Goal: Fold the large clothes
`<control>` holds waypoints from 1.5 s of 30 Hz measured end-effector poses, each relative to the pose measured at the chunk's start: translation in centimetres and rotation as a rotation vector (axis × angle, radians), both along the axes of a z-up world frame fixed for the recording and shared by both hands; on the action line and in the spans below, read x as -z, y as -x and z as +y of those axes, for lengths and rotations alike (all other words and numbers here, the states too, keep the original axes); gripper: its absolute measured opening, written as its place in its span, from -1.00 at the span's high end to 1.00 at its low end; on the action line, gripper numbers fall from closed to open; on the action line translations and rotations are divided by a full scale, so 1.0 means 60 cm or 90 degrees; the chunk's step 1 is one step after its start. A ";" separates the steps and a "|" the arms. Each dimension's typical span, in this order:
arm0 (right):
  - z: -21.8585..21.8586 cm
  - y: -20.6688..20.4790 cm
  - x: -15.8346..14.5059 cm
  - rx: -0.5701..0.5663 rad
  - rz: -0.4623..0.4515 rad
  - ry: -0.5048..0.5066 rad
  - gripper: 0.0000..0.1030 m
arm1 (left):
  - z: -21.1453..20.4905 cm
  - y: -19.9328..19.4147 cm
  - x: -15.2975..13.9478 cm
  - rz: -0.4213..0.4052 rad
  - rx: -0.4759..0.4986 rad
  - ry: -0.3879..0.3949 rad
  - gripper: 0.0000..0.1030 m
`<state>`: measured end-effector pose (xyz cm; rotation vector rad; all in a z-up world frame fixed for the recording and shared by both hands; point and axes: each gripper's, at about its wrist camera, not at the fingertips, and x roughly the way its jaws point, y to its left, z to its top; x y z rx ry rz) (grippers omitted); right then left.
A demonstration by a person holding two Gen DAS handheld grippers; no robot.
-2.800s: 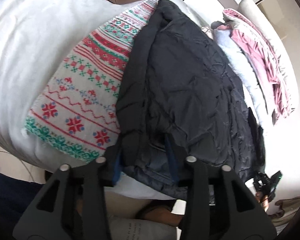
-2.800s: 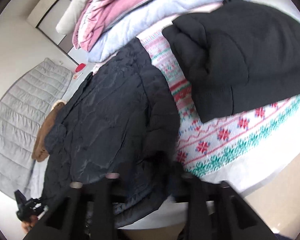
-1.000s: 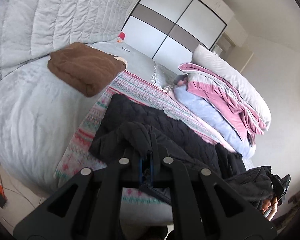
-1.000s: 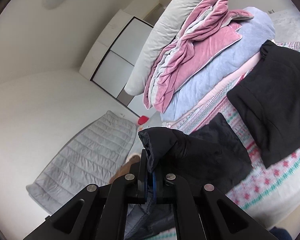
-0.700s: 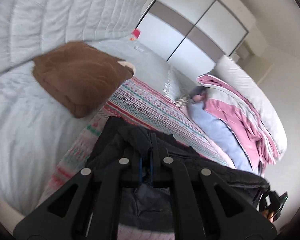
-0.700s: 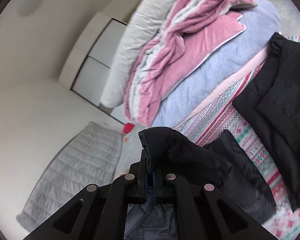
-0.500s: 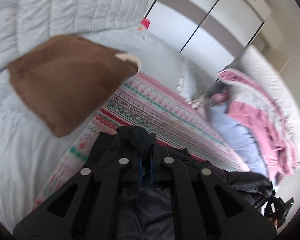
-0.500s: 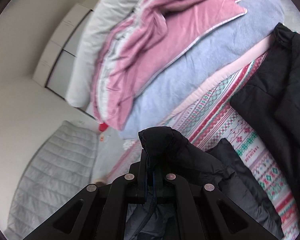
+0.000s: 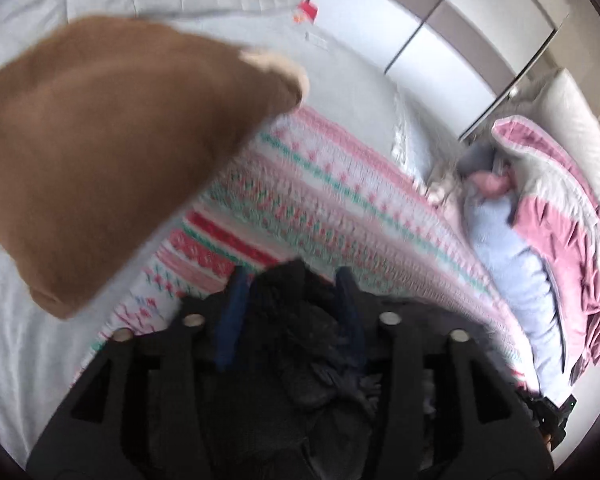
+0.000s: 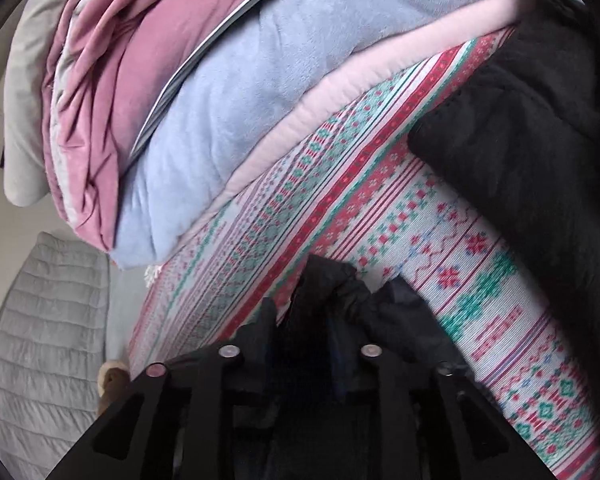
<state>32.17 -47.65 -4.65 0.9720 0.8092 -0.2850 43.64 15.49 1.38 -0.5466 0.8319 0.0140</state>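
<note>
Blur smears left view; dark jacket [image 9: 300,320] bunched between parted fingers of left gripper [image 9: 292,304], its lower part hidden behind gripper body. Right gripper [image 10: 300,320] also spread, jacket fold [image 10: 340,292] between fingers. Patterned blanket [image 10: 380,208] beneath. Brown garment [image 9: 100,160] at 10 o'clock; wardrobe [image 9: 440,28] at 1. Black garment [image 10: 520,140] at 2, cut off.

left gripper [image 9: 292,296]: jaws, pinched shut half a second ago, now spread around the jacket [image 9: 300,332] | right gripper [image 10: 300,316]: likewise parted, fold loose between | both down low over the blanket [image 9: 320,208], off the lifted height
</note>
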 end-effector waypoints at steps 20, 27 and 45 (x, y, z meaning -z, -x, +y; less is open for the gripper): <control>0.039 -0.051 0.010 -0.246 0.078 0.255 0.59 | -0.048 -0.035 0.086 0.130 0.060 -0.112 0.48; 0.060 -0.053 -0.038 -0.191 0.024 0.335 0.90 | -0.045 -0.027 0.055 0.045 0.020 -0.145 0.83; 0.088 -0.086 0.029 -0.196 0.145 0.355 0.25 | -0.060 -0.026 0.062 0.079 0.005 -0.151 0.00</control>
